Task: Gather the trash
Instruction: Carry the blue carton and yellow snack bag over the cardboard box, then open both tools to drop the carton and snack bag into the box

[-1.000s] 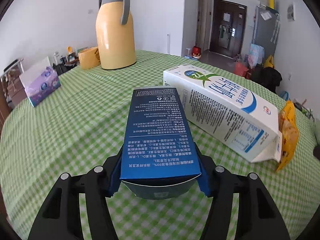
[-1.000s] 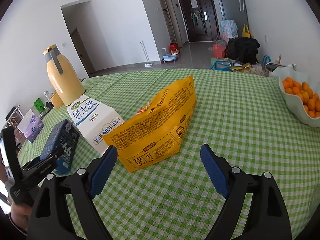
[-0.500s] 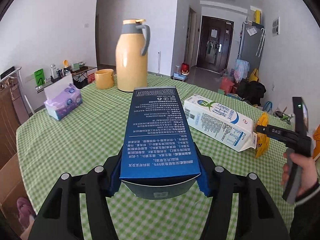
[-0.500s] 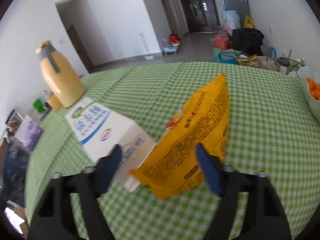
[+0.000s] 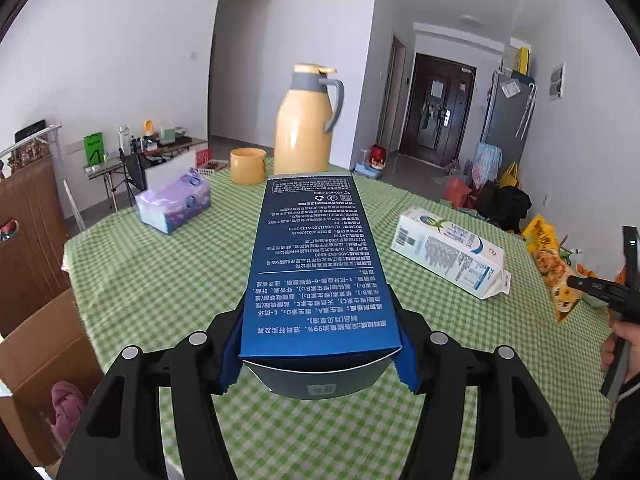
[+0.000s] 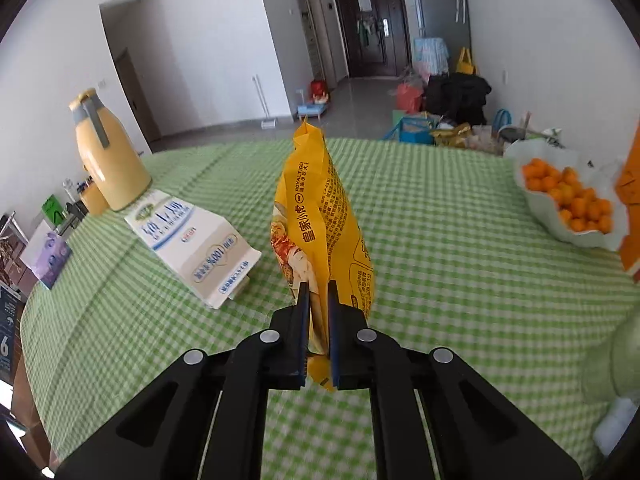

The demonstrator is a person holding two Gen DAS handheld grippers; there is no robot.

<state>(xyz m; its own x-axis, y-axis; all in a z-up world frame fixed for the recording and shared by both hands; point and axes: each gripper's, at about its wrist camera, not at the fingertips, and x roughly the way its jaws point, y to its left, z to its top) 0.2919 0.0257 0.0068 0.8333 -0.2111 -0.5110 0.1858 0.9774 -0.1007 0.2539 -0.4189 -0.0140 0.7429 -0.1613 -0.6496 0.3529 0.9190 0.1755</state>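
My left gripper (image 5: 320, 344) is shut on a dark blue printed box (image 5: 320, 264), which lies lengthwise between the pads above the green checked table (image 5: 160, 280). My right gripper (image 6: 318, 300) has its jaws closing. The pads pinch the bottom edge of a yellow snack bag (image 6: 320, 216), which stands upright over the cloth. A white and blue milk carton (image 6: 196, 240) lies on its side just left of the bag. The left wrist view shows the carton (image 5: 448, 256) and the bag (image 5: 550, 264) at the right, with a hand on the right gripper (image 5: 600, 288).
A yellow thermos (image 5: 306, 120), a yellow mug (image 5: 248, 165) and a purple tissue pack (image 5: 174, 202) stand at the table's far side. A white bowl (image 6: 584, 237) of small oranges sits at the right. An open cardboard box (image 5: 44, 356) stands on the floor beside the table.
The right gripper's jaws closed from wide apart onto the yellow bag, which now stands upright instead of lying flat. The left gripper rose and drew back from the table, still holding the blue box.
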